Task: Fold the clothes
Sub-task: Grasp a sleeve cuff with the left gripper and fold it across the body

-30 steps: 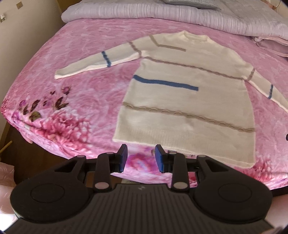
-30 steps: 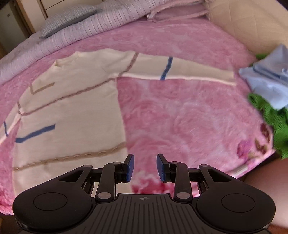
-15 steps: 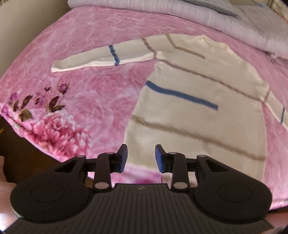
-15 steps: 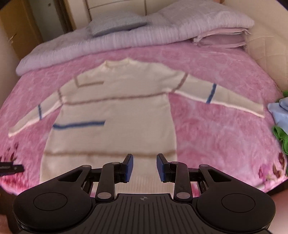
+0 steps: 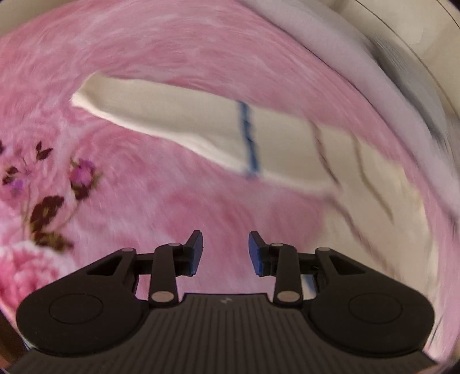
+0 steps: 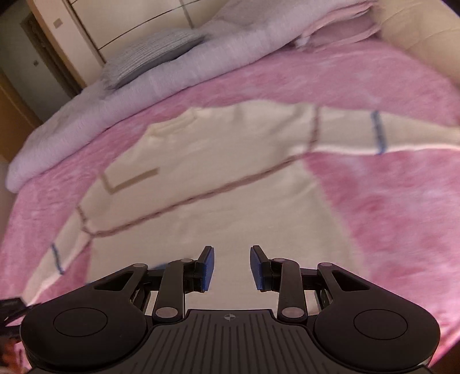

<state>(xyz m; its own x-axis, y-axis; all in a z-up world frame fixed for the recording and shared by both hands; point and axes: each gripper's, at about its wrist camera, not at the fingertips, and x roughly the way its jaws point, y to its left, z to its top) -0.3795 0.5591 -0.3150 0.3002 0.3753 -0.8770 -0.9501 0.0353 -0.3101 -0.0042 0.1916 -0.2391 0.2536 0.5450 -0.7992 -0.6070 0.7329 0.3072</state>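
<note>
A cream sweater (image 6: pixel 218 178) with brown and blue stripes lies flat, front up, on a pink bedspread (image 6: pixel 388 201). Its one sleeve (image 5: pixel 184 123), crossed by a blue band, stretches out to the left in the left wrist view, which is blurred. My left gripper (image 5: pixel 225 250) is open and empty above the bedspread (image 5: pixel 172 201), just short of that sleeve. My right gripper (image 6: pixel 231 267) is open and empty over the sweater's body. The other sleeve (image 6: pixel 382 132) reaches to the right.
A lilac quilt (image 6: pixel 172 80) is bunched along the head of the bed, with a grey striped pillow (image 6: pixel 149 54) on it and folded pink bedding (image 6: pixel 339 26) at the right. A dark flower print (image 5: pixel 49 207) marks the bedspread's left edge. Cupboard doors (image 6: pixel 129 20) stand behind.
Both grippers have moved in toward the bed. The left one swung left and closer to the sleeve; the right one dropped lower over the sweater's body. Both stay open.
</note>
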